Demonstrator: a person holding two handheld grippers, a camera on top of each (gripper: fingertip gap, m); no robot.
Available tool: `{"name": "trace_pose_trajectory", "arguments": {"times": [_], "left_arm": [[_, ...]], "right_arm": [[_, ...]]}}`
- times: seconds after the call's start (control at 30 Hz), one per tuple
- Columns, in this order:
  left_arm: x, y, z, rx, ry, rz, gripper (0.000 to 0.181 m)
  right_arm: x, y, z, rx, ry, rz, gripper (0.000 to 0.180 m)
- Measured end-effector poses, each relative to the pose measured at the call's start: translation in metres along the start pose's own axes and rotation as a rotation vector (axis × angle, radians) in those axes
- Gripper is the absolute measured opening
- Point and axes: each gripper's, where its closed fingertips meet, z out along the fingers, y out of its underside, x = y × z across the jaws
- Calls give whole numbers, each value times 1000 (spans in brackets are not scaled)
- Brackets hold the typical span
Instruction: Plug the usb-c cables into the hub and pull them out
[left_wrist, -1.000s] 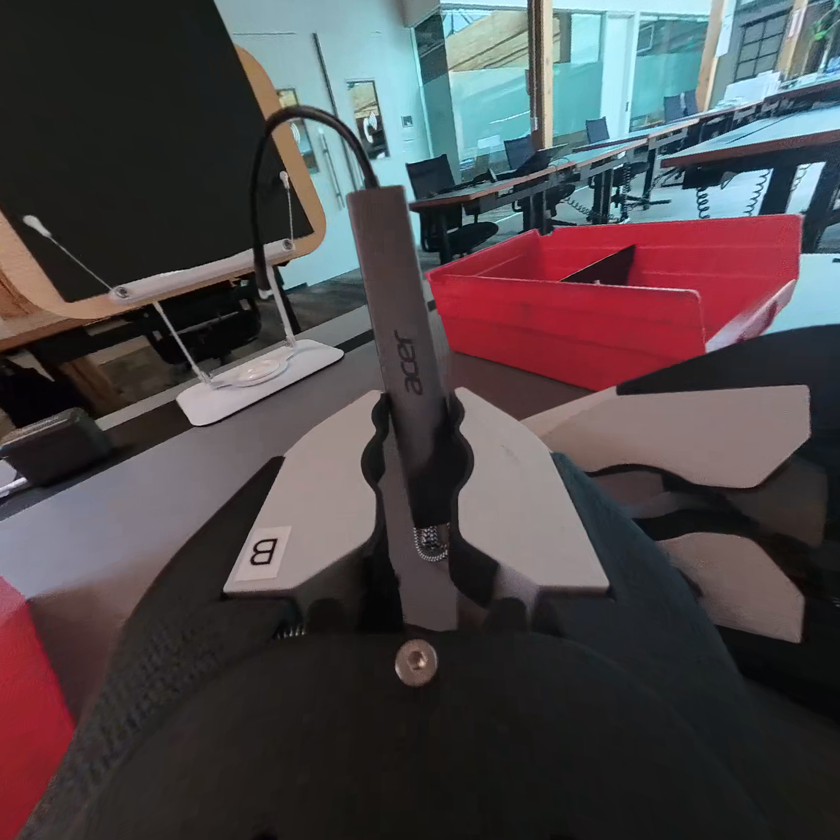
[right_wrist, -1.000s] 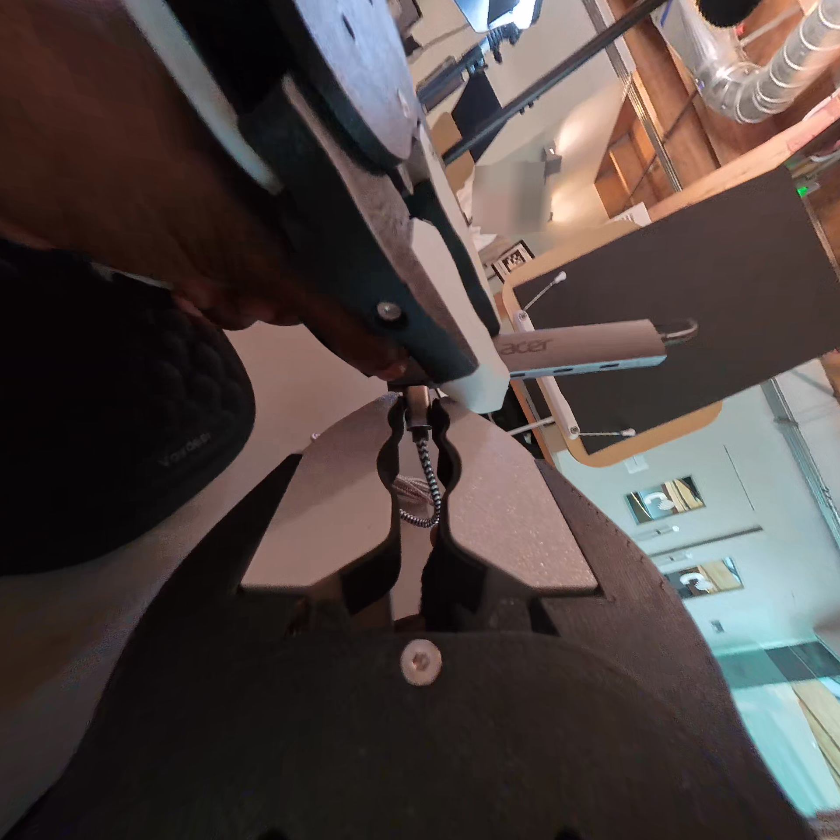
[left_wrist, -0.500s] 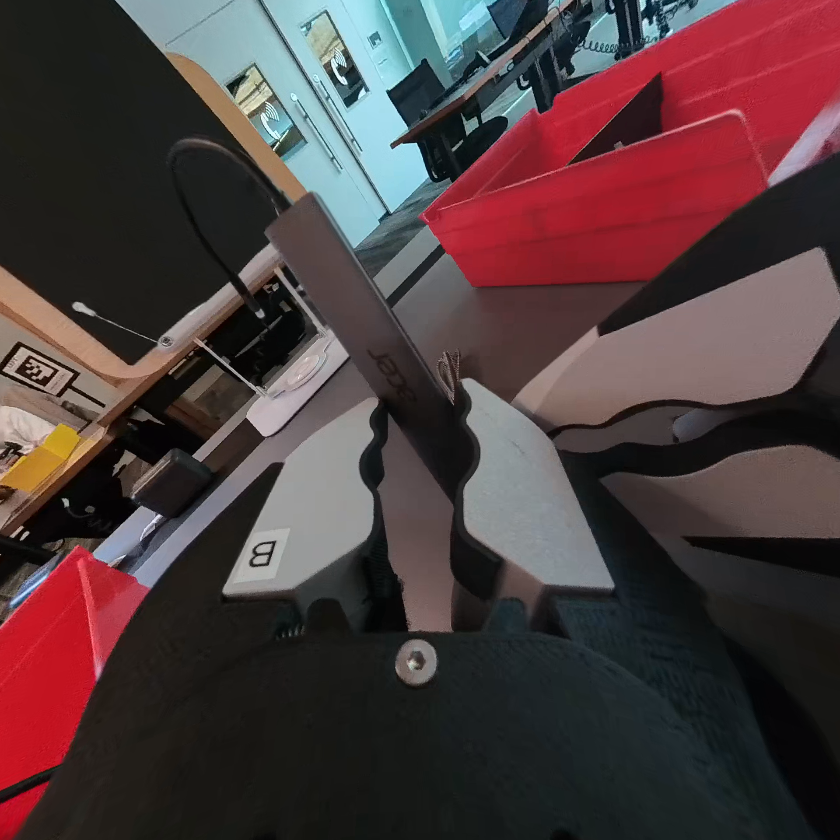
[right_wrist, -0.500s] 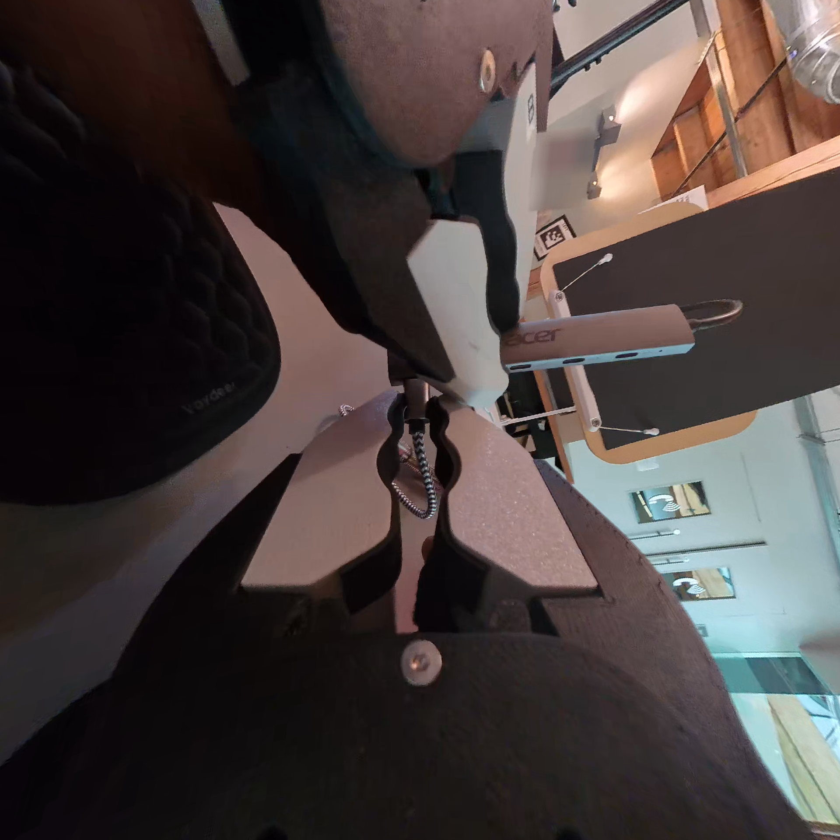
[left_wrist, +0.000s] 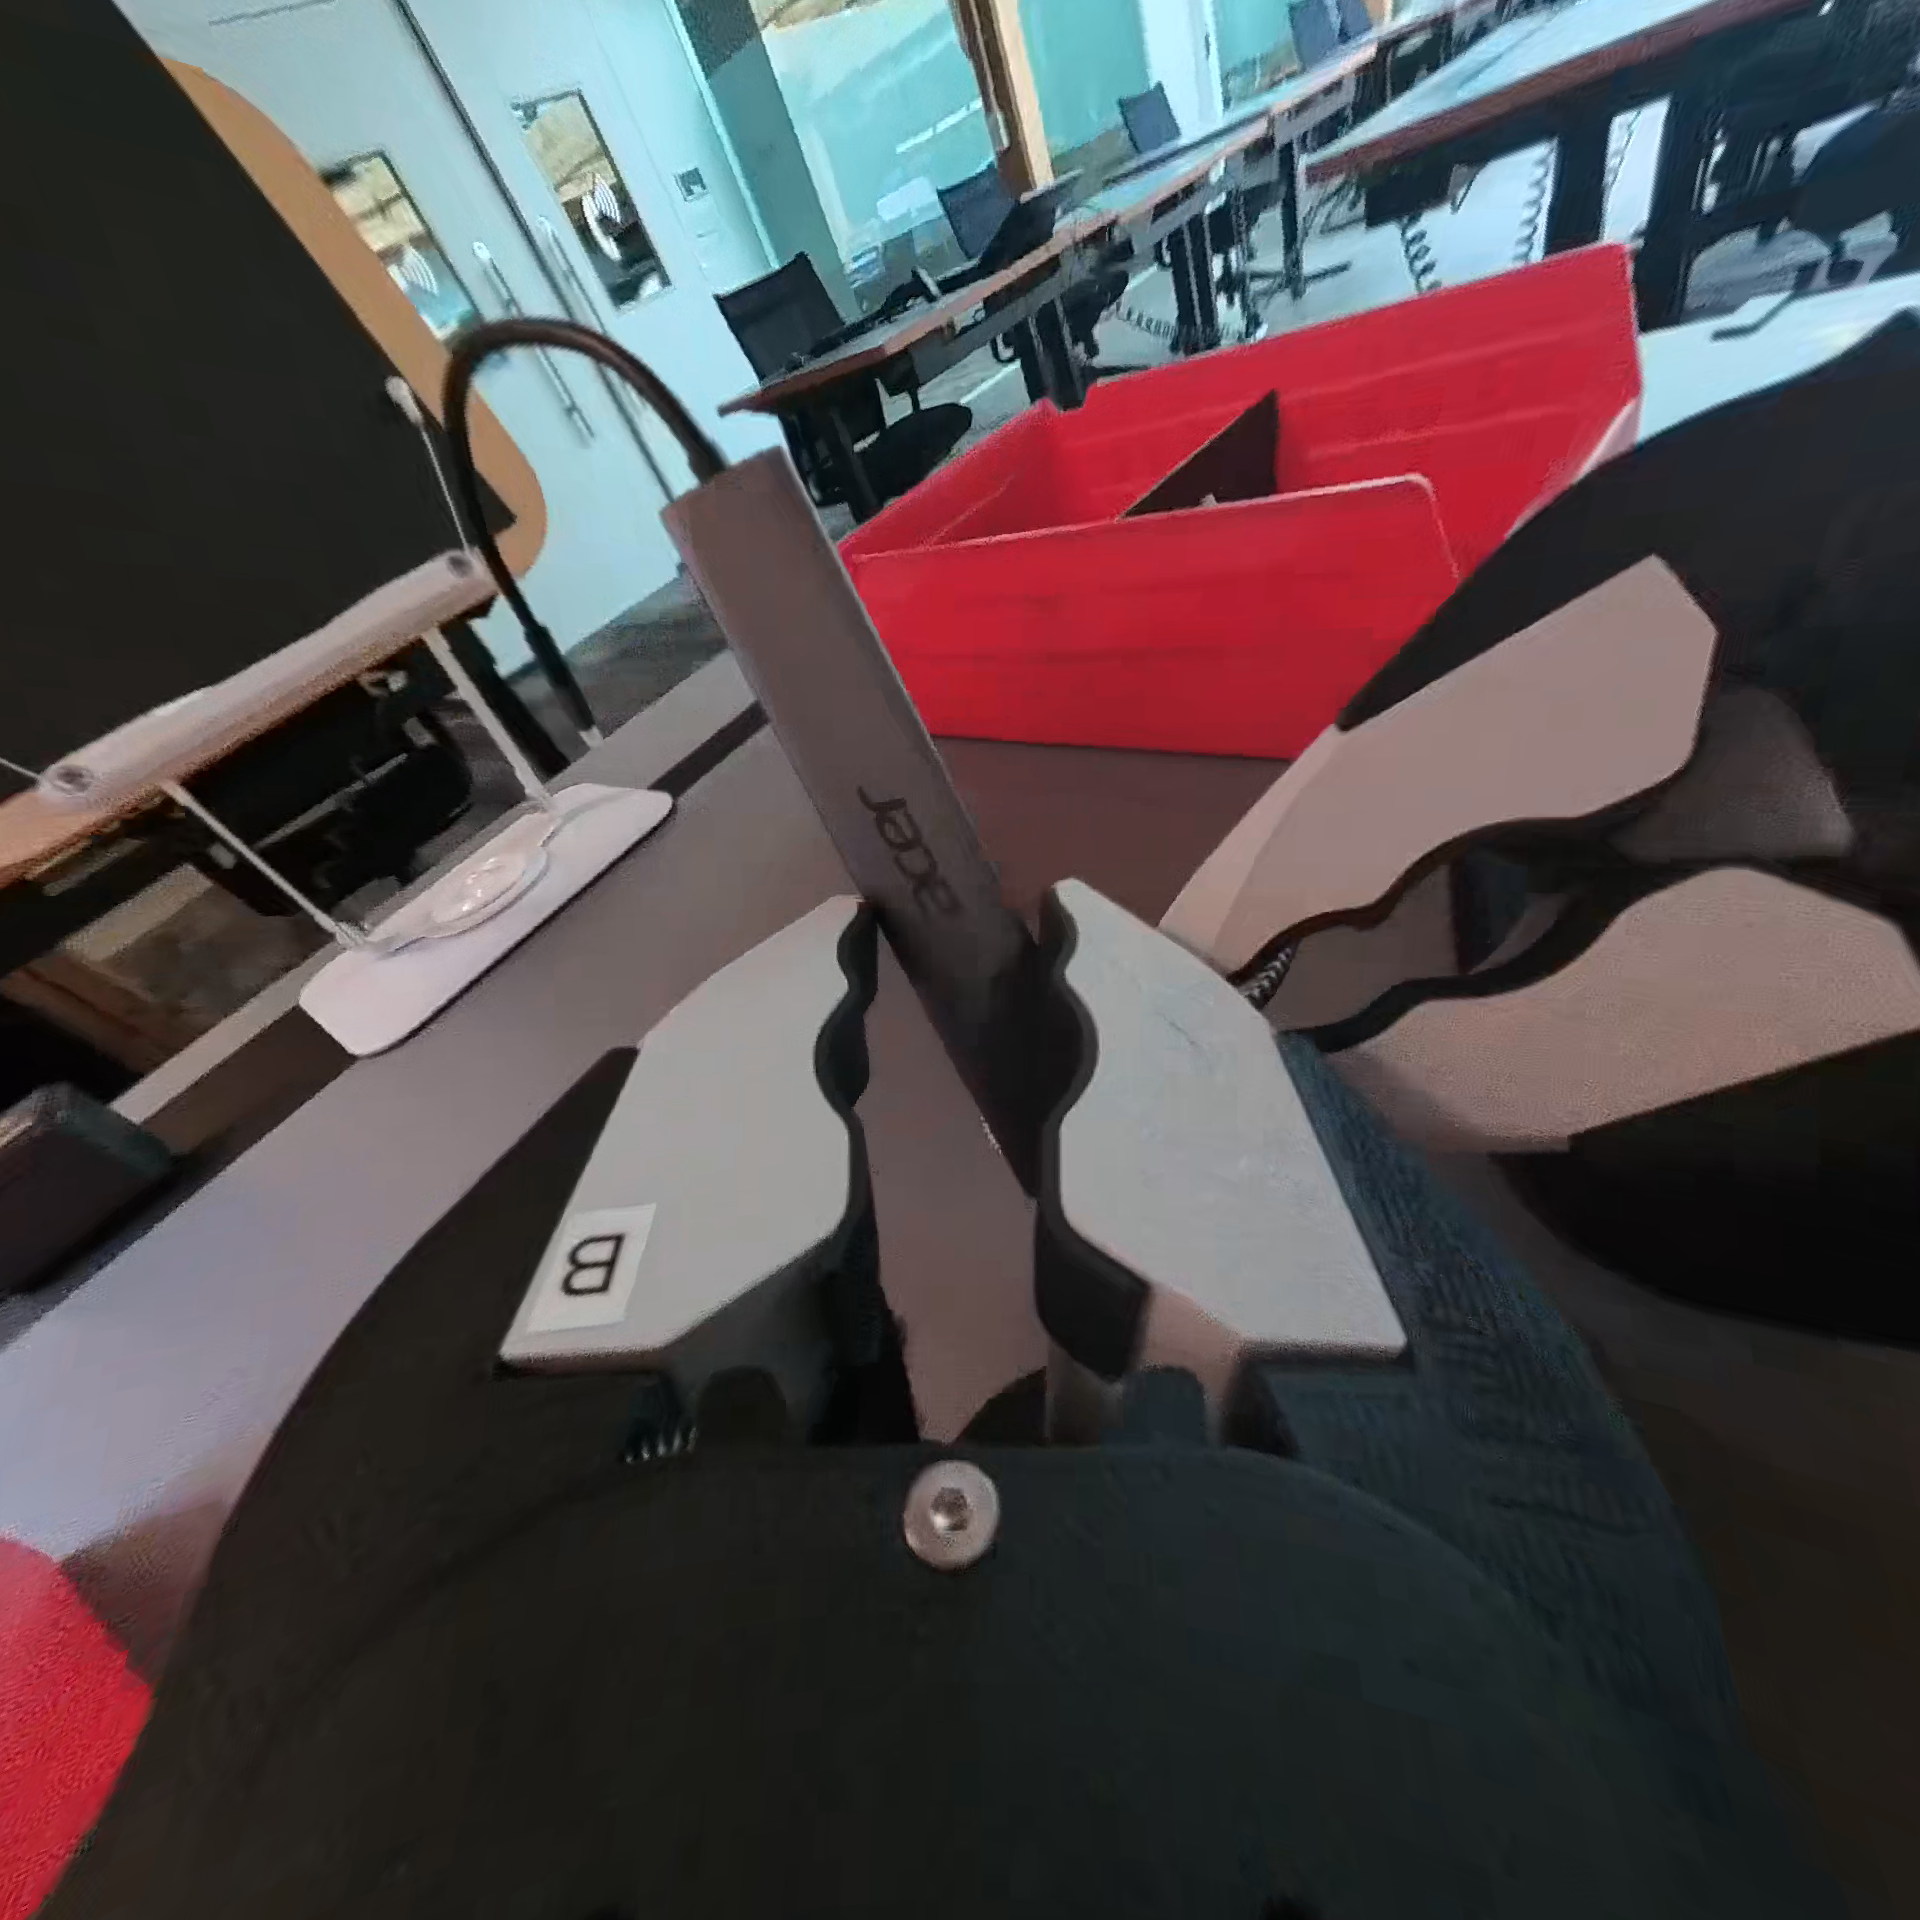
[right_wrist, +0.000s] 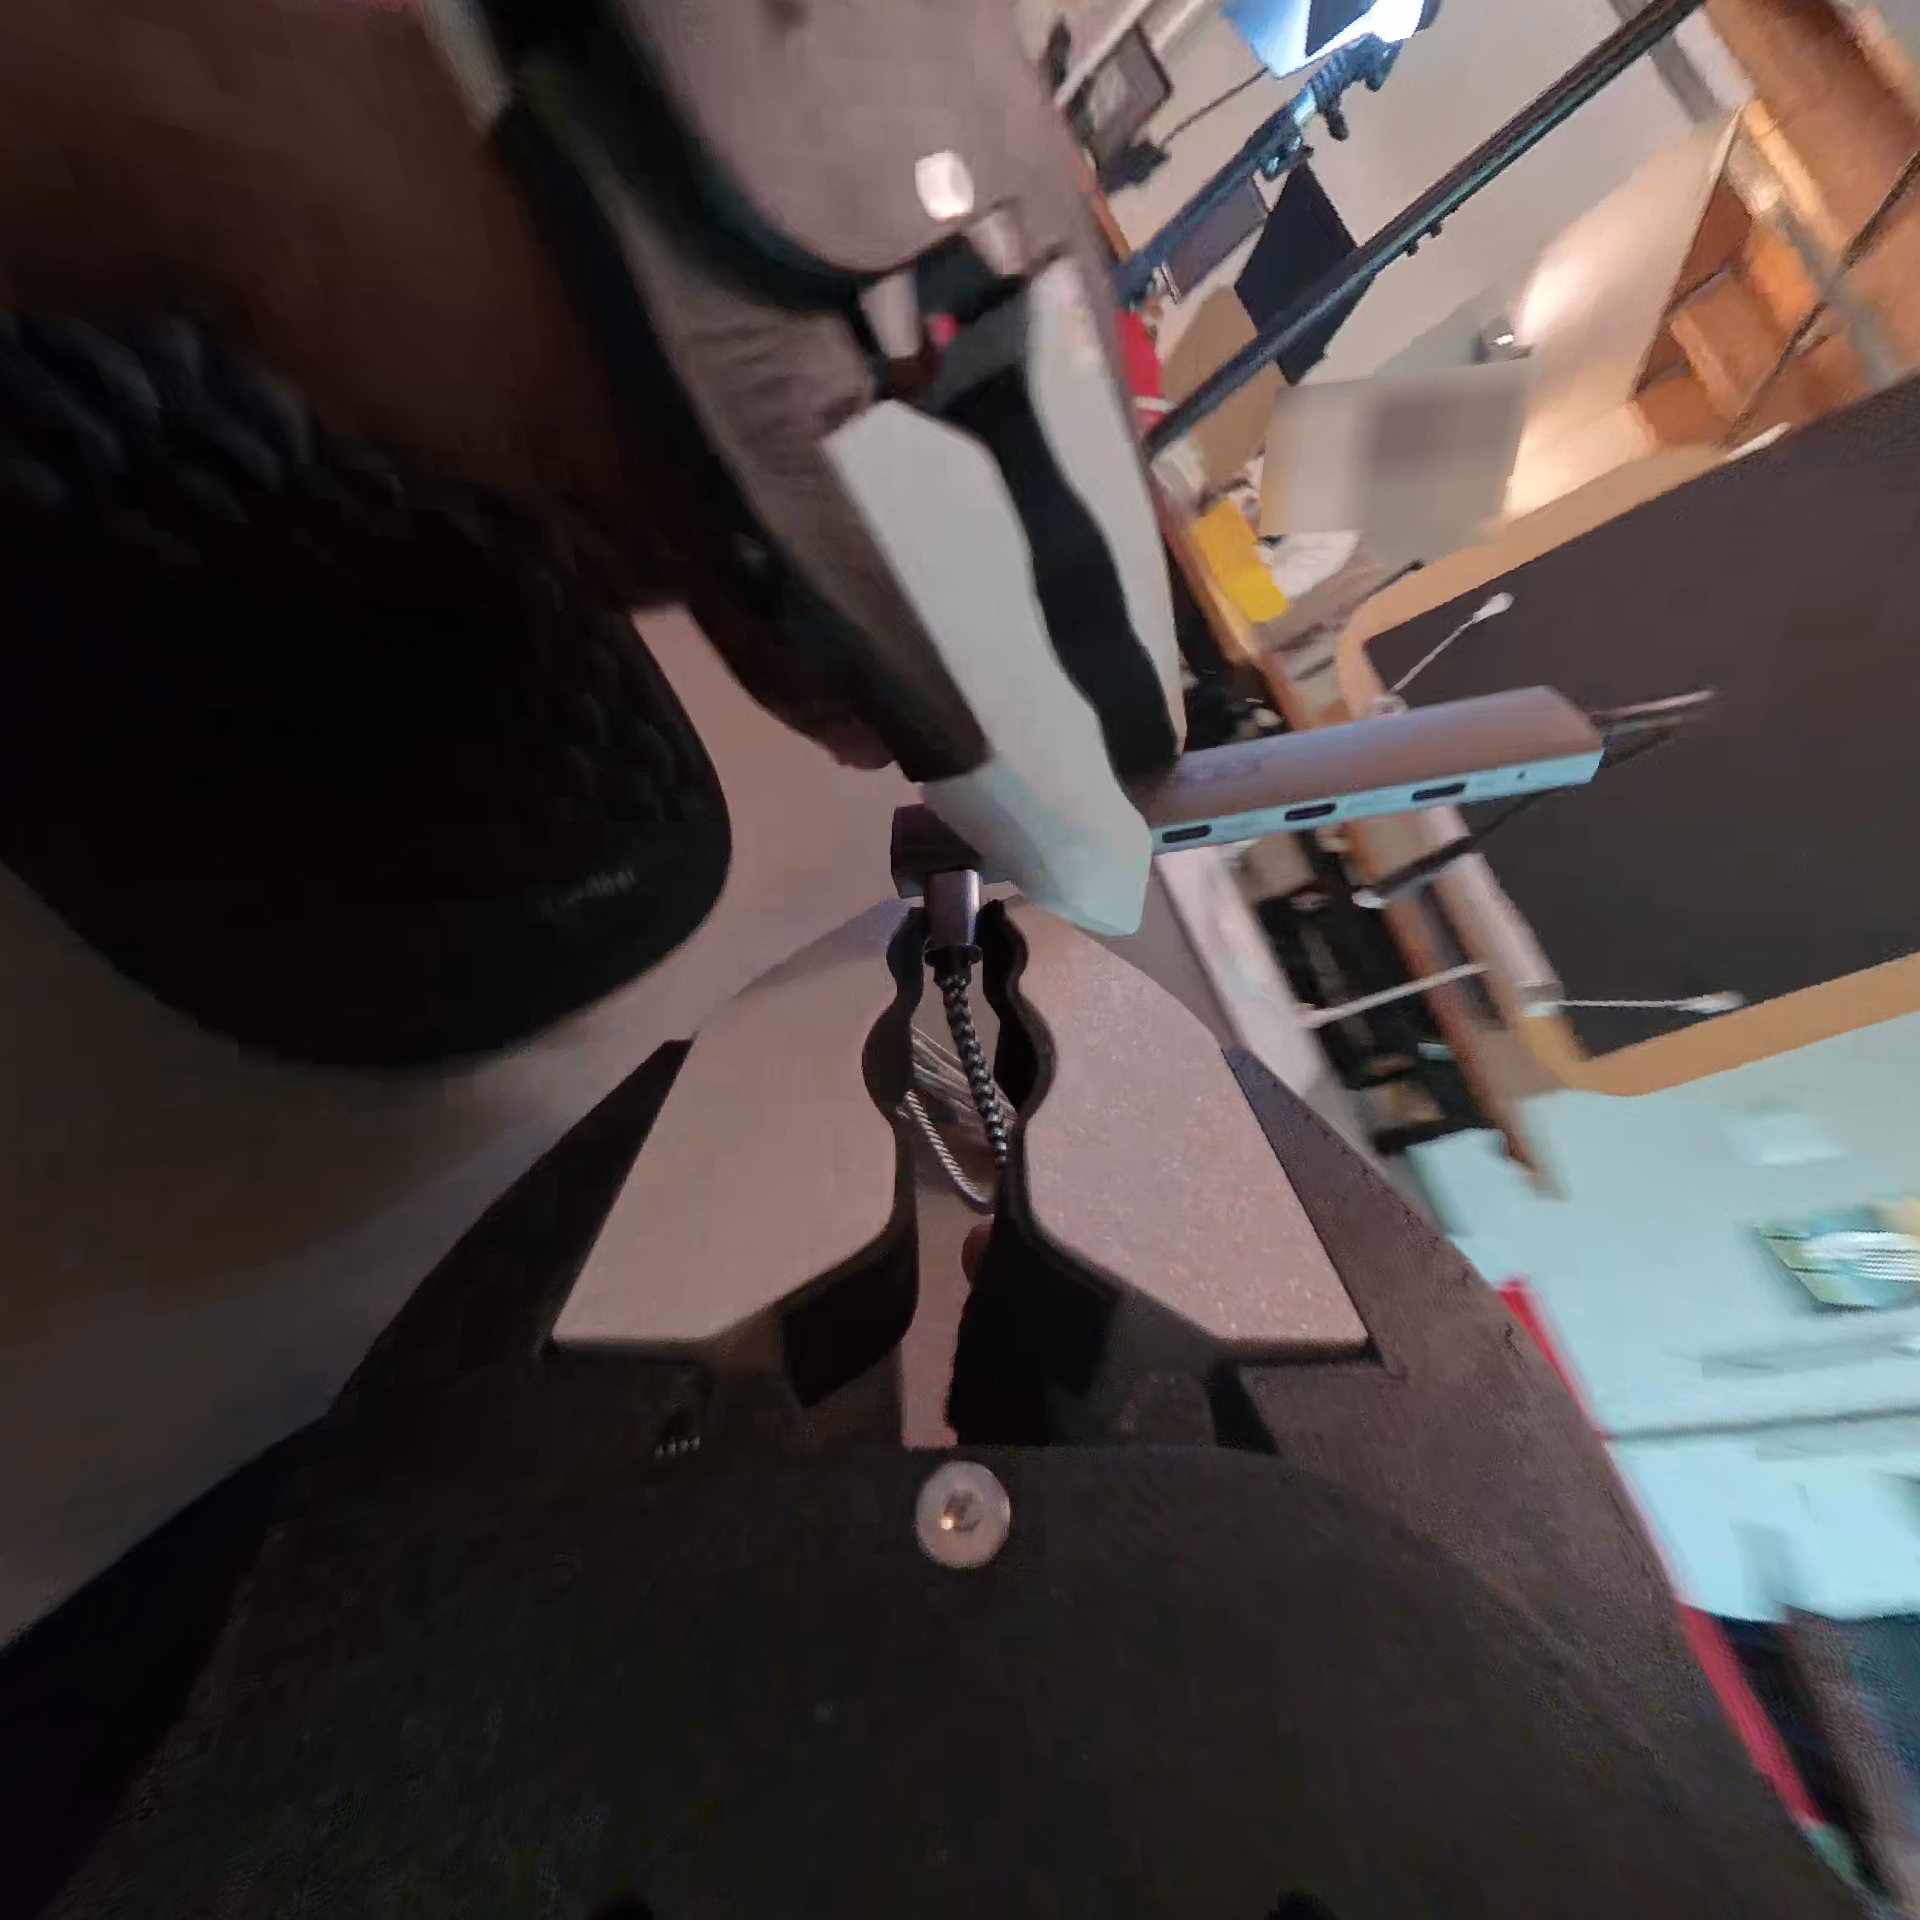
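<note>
1. Left gripper (left_wrist: 956, 925): jaws pinched on the lower end of the grey hub (left_wrist: 831, 707), which slants up and to the left out of the grip.
2. Black lead (left_wrist: 499, 416) arcs out of the hub's far end and drops down behind it.
3. Right gripper (right_wrist: 956, 935): jaws pressed together on the braided usb-c cable (right_wrist: 971, 1049), holding it just behind its dark metal plug (right_wrist: 951, 899).
4. In the right wrist view the plug points at the gripped end of the hub (right_wrist: 1371, 764); the left gripper's white finger covers the spot, so cannot tell whether the plug is seated.
5. Three open ports show in a row along the hub's side edge.
6. In the left wrist view the right gripper (left_wrist: 1299, 966) sits just right of the left one, a bit of braid visible between its fingers.
7. Beyond, on the dark surface (left_wrist: 312, 1195): red bin (left_wrist: 1195, 623) with a black divider, and a white stand base (left_wrist: 488, 914) to the left.
8. The right wrist view is blurred.
</note>
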Motion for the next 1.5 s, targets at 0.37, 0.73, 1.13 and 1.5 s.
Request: {"name": "trace_pose_trajectory", "arguments": {"times": [0.37,0.73,1.13,1.5], "left_arm": [[0,-33,-22,237,-163,333,50],[-1,-34,-30,268,-71,214,38],[8,-30,-25,239,-18,214,23],[4,-11,-11,92,-48,195,21]], "right_arm": [[44,-9,-14,186,19,496,10],[43,-17,-17,253,3,562,10],[40,-22,-20,295,-47,598,10],[35,-2,-12,169,-36,600,11]]}}
